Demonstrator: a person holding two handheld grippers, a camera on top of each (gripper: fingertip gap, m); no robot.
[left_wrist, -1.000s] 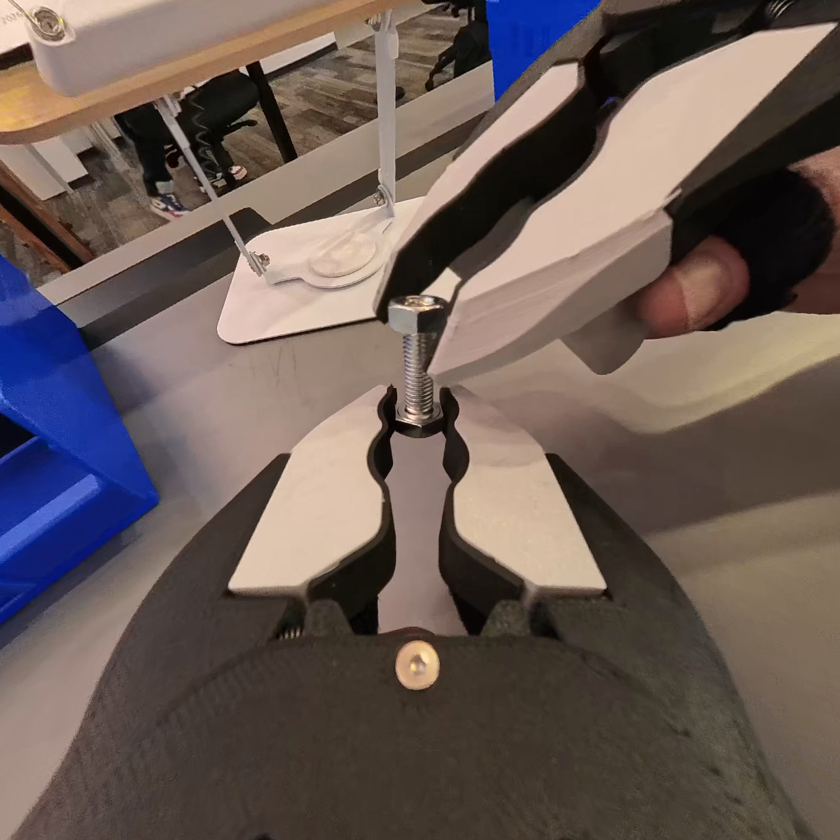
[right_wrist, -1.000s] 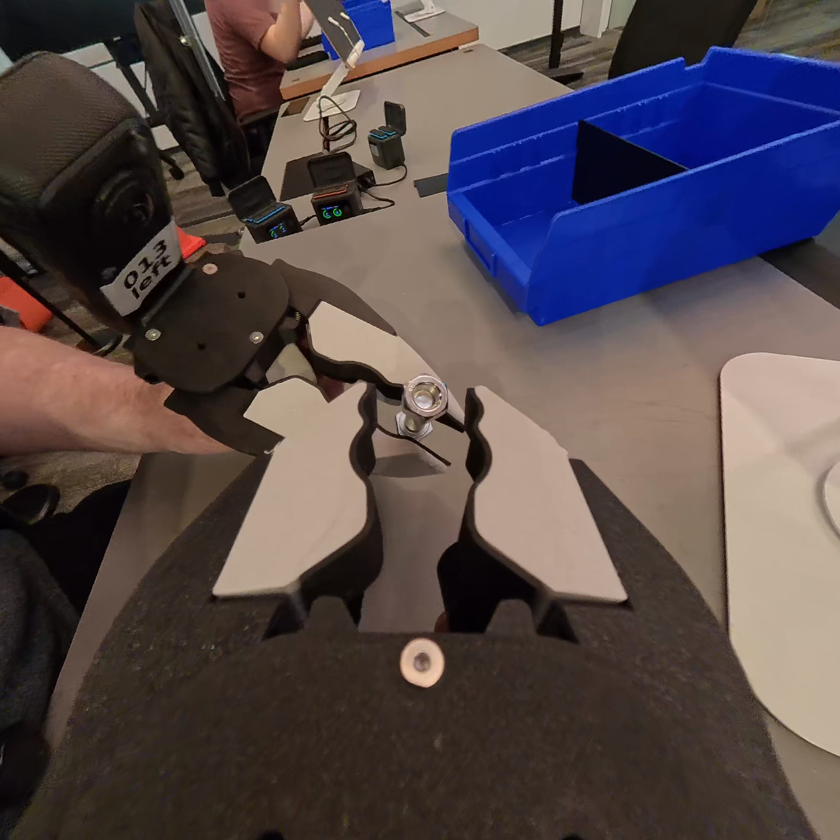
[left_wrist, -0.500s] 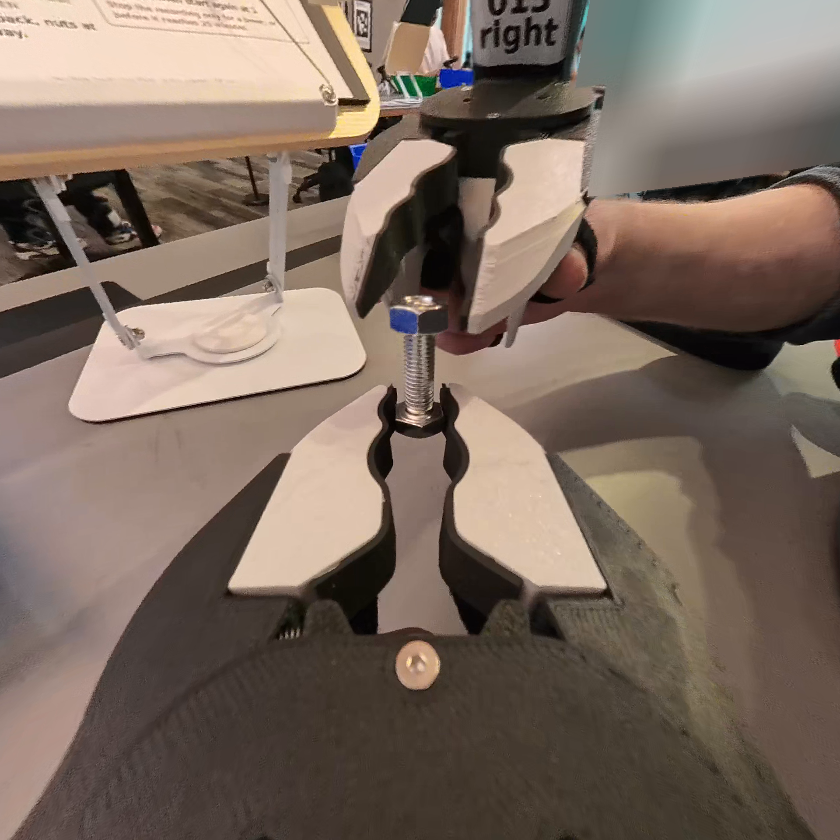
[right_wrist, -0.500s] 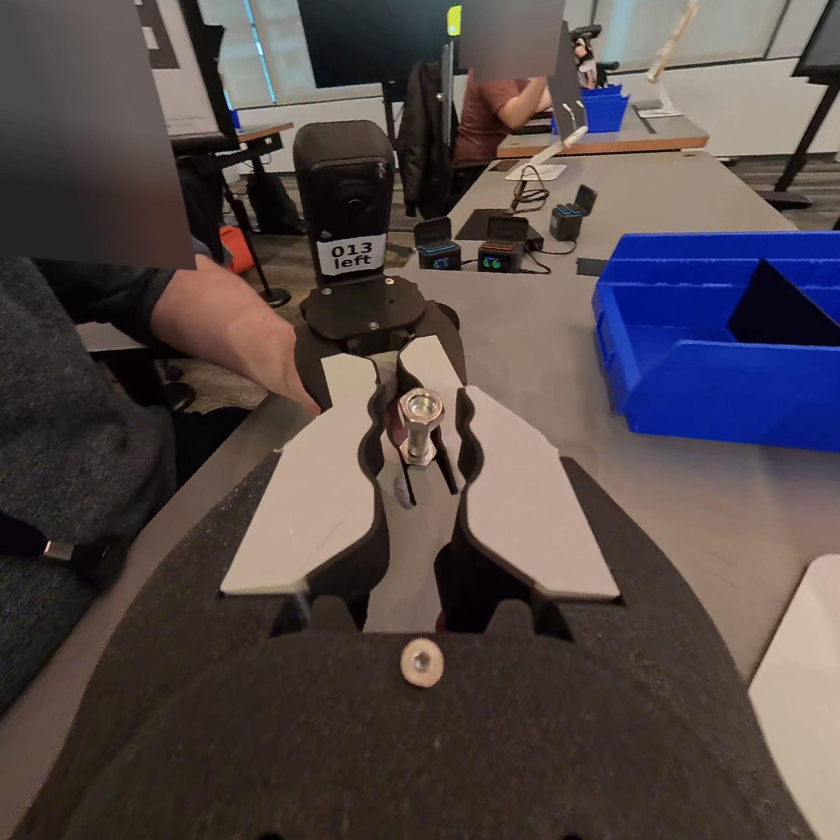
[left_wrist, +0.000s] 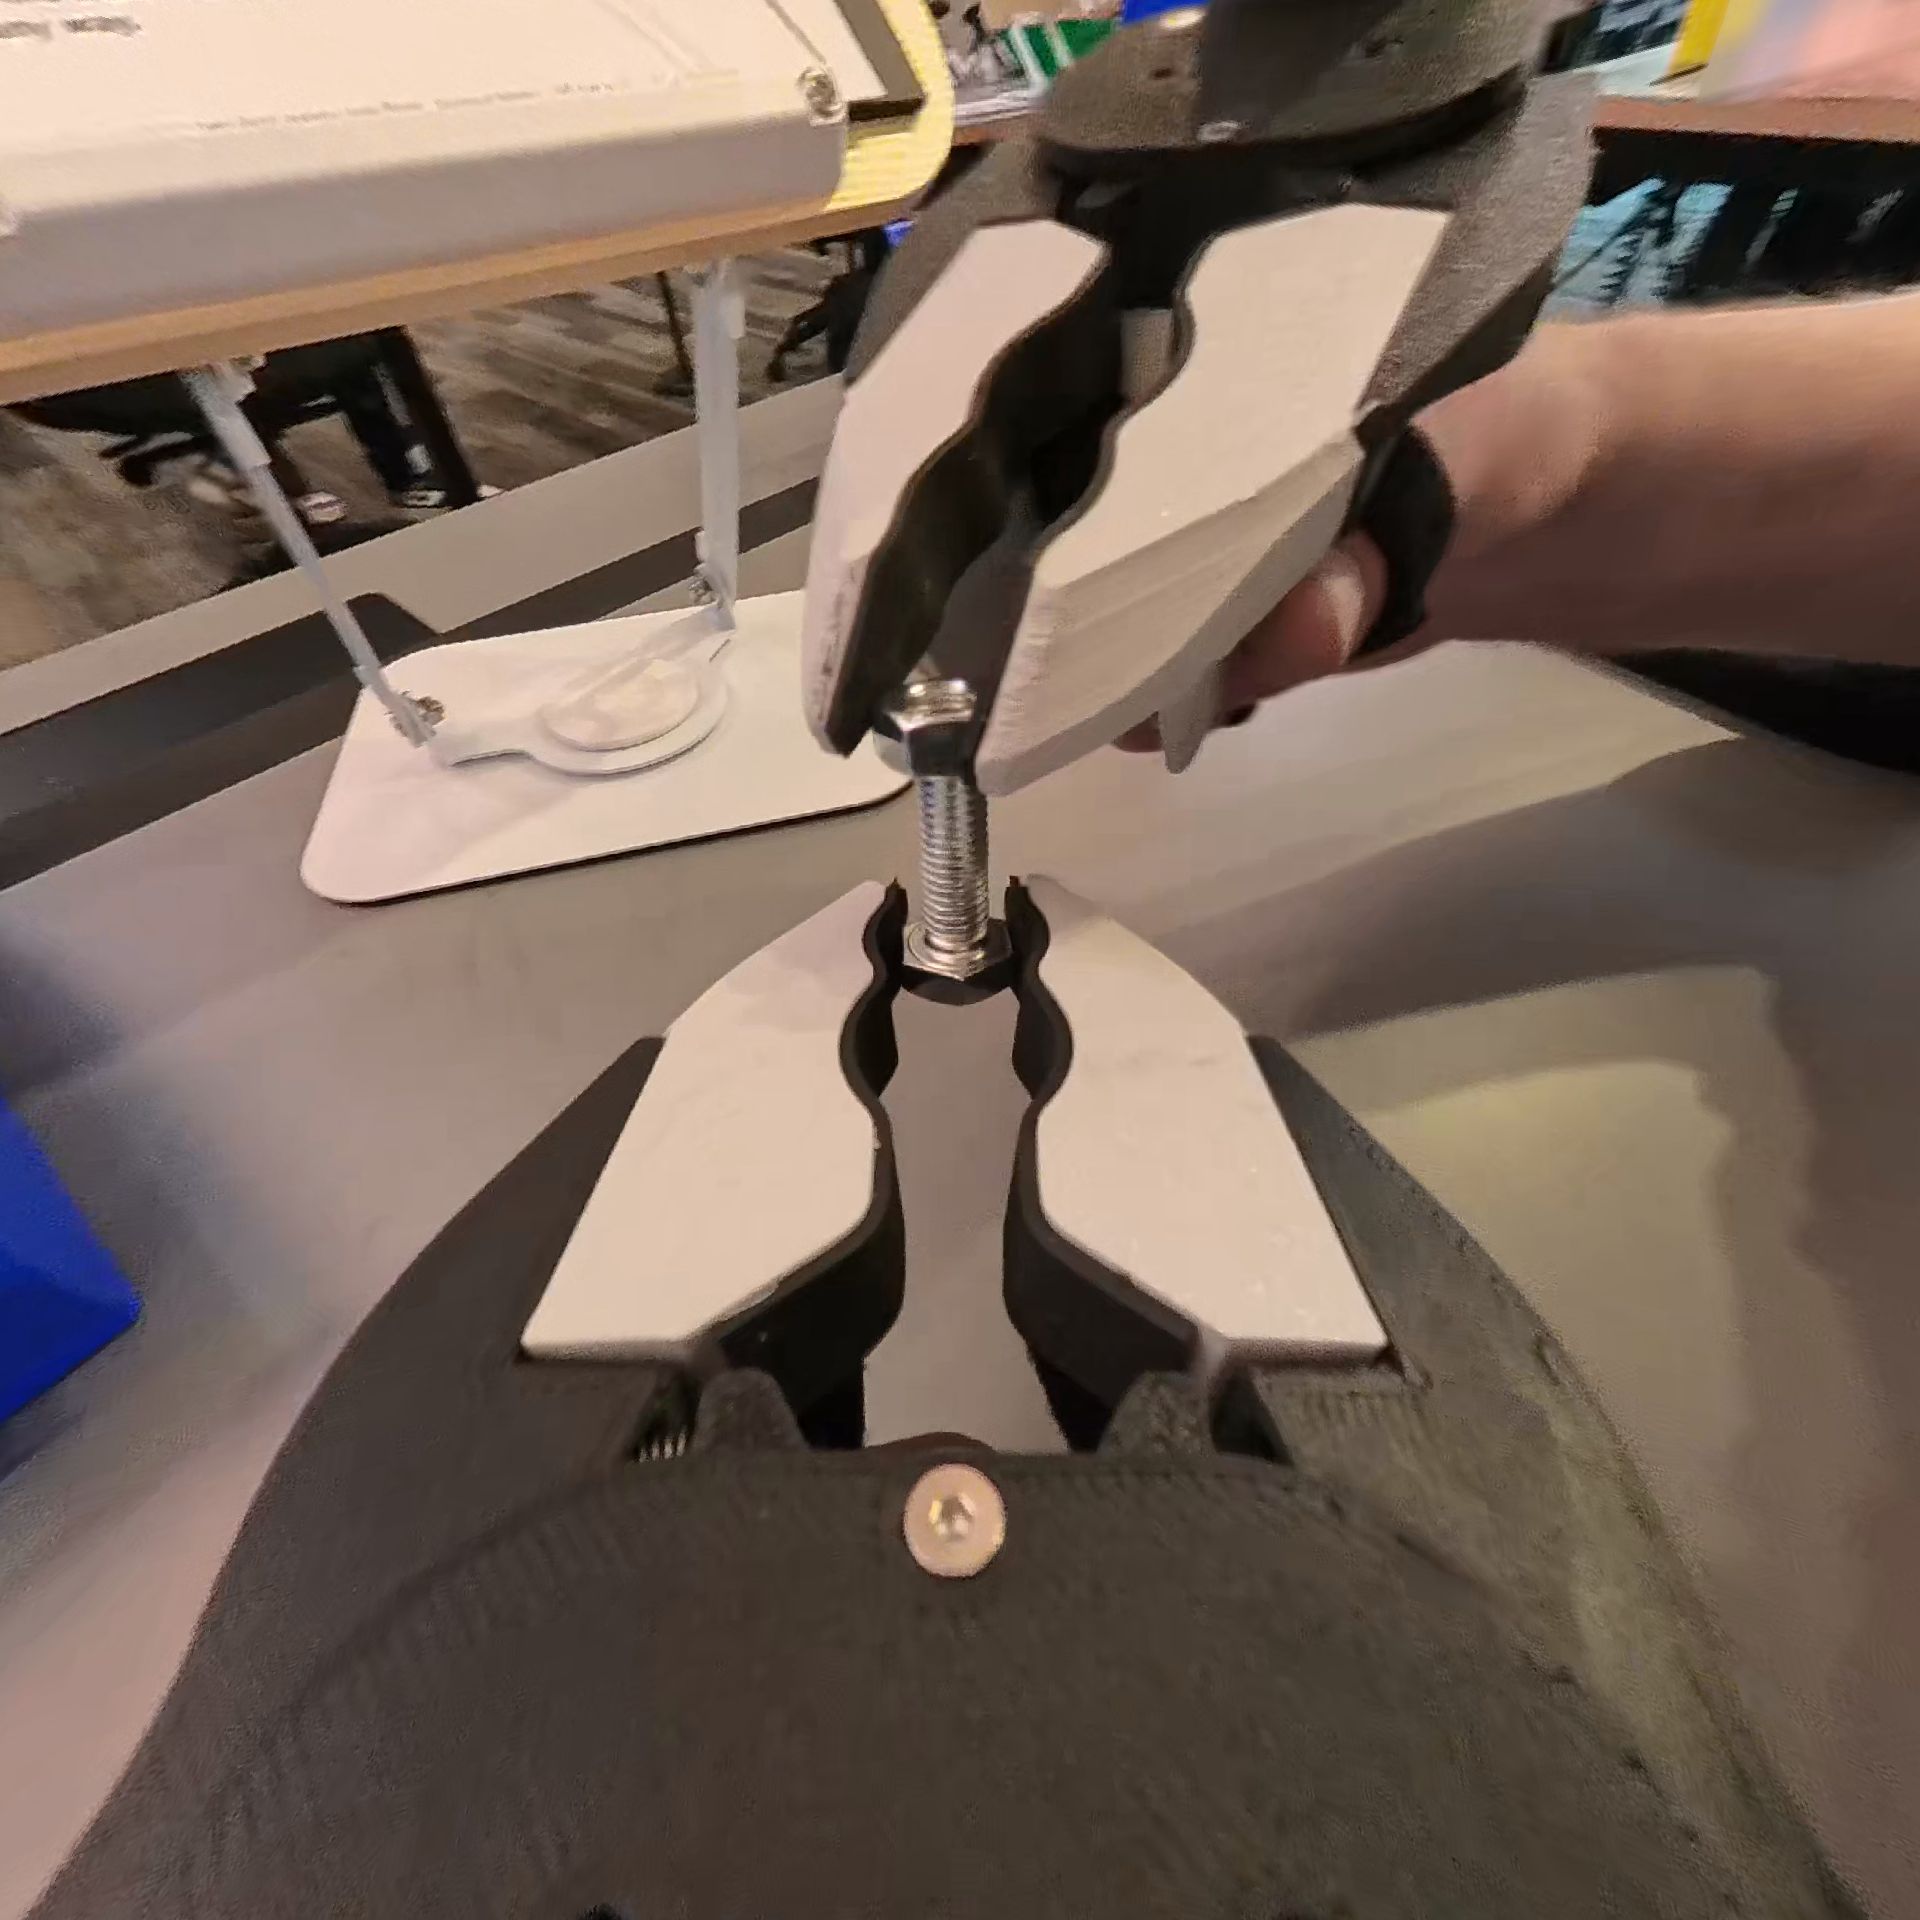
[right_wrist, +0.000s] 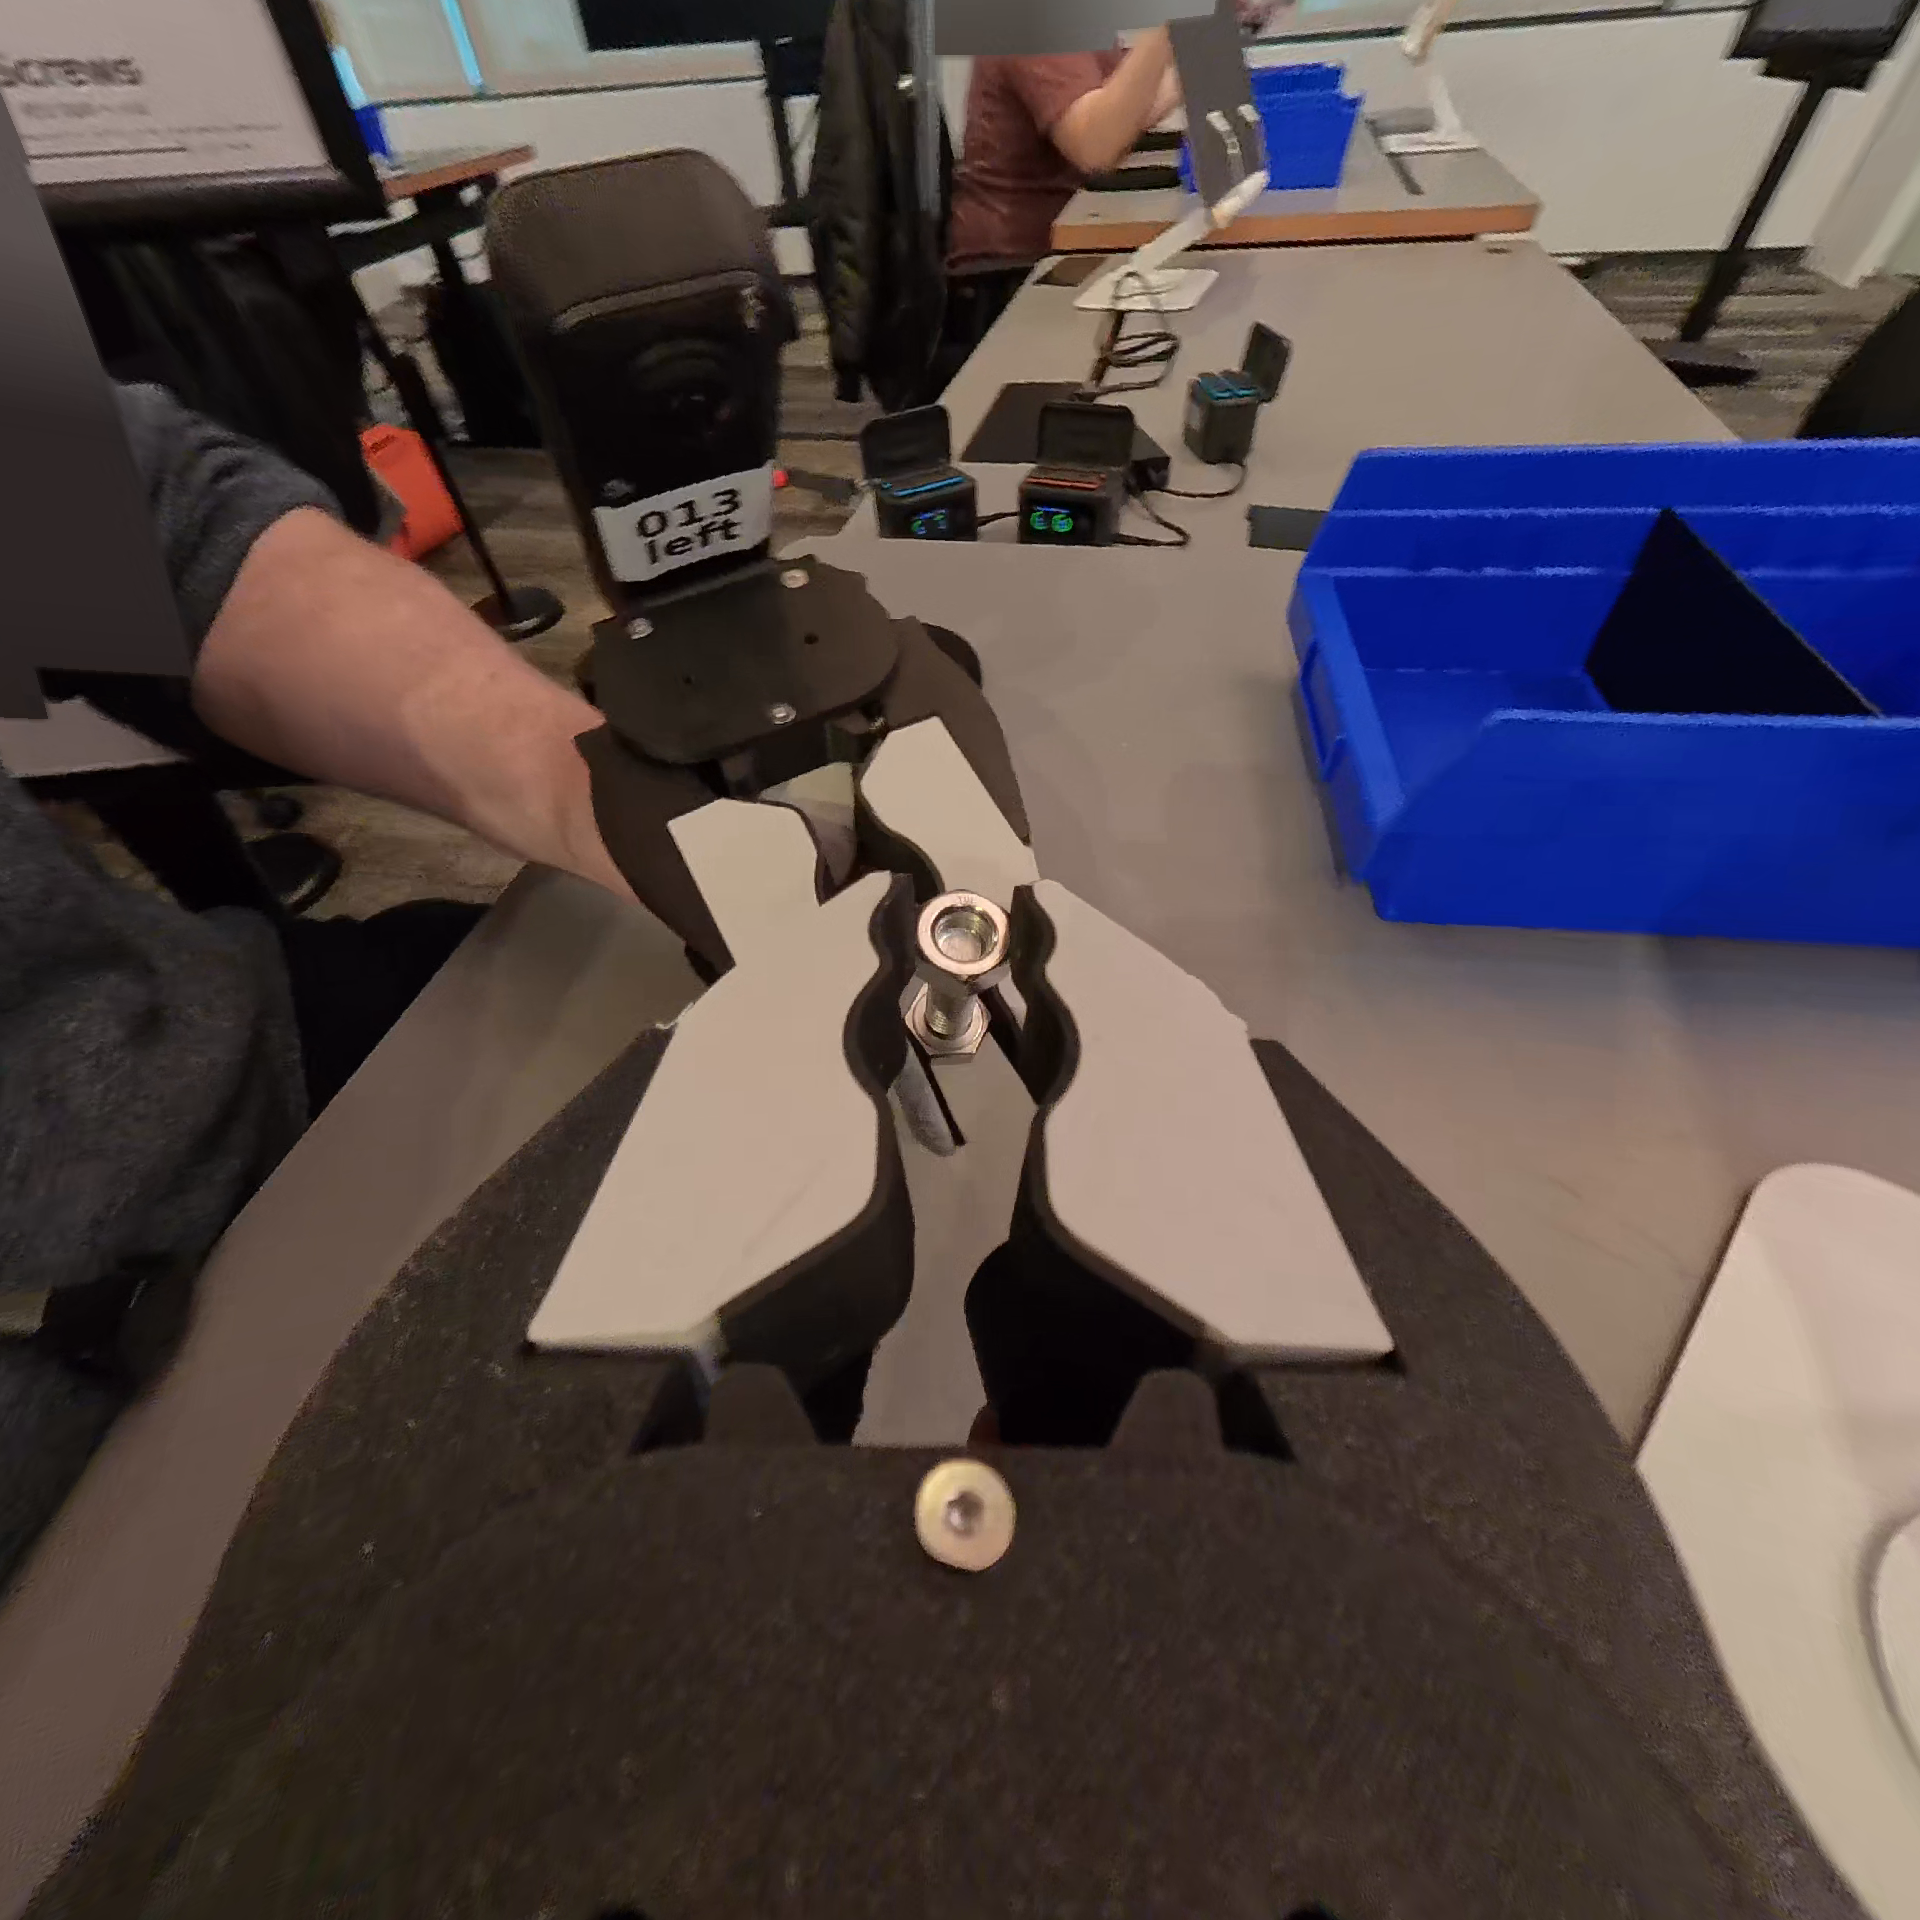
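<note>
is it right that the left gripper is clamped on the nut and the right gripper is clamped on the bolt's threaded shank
Not quite. The left gripper does clamp the nut, but the right gripper is closed on the bolt at its hex head, not the threaded shank. Both wrist views show the shank bare between the two grippers.

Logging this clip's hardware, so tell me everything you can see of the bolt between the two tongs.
The bolt is shiny silver metal with a hexagonal head and a threaded shank, and it stands upright above the grey table. A silver nut sits low on its thread, and the left tongs clamp that nut. The right tongs close on the head from above, their pads against its sides. The head's top face has a round recess.
</note>
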